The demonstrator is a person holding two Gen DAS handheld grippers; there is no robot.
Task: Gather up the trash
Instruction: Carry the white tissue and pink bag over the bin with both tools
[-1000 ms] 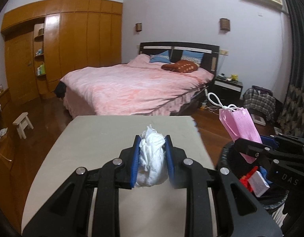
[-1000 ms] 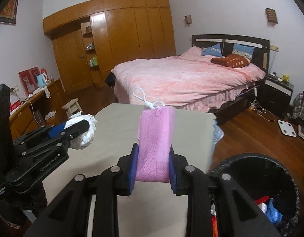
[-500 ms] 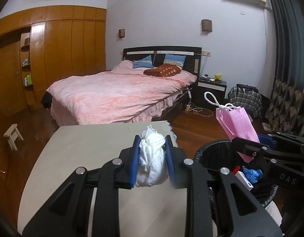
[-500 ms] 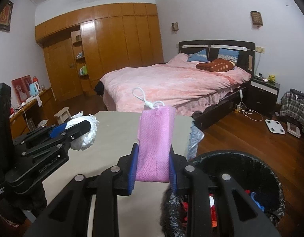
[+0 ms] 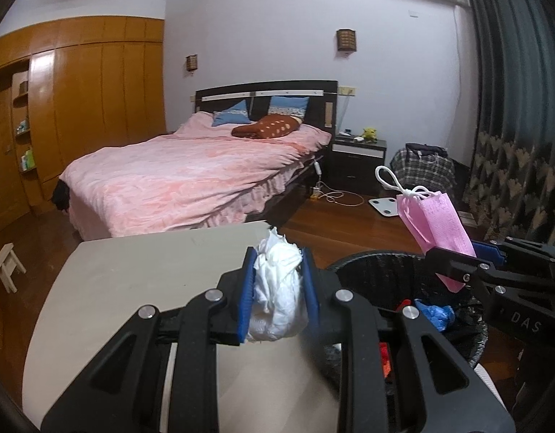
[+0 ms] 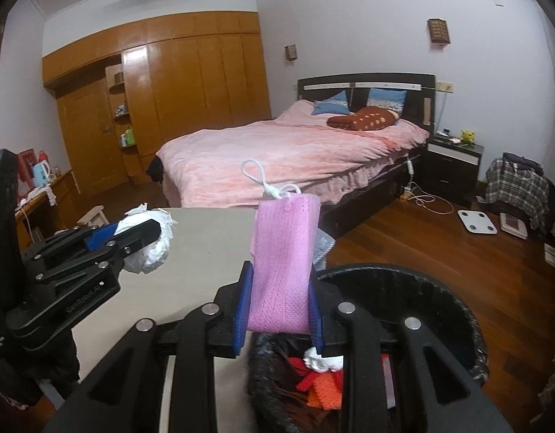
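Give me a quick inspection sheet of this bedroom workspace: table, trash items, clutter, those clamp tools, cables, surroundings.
Surface: grey table, bare where visible.
Job's things: white crumpled tissue and pink face mask, each clamped; black trash bin beside the table, already holding red, white and blue scraps.
Clutter: nothing seen on the table.
Grippers: left hand-held gripper shut on the tissue above the table's edge; right hand-held gripper shut on the mask, at the bin's rim.
Cables: white charger cable on the floor by the bed.
Surroundings: pink bed, wooden wardrobe, nightstand, white scale, small stool.
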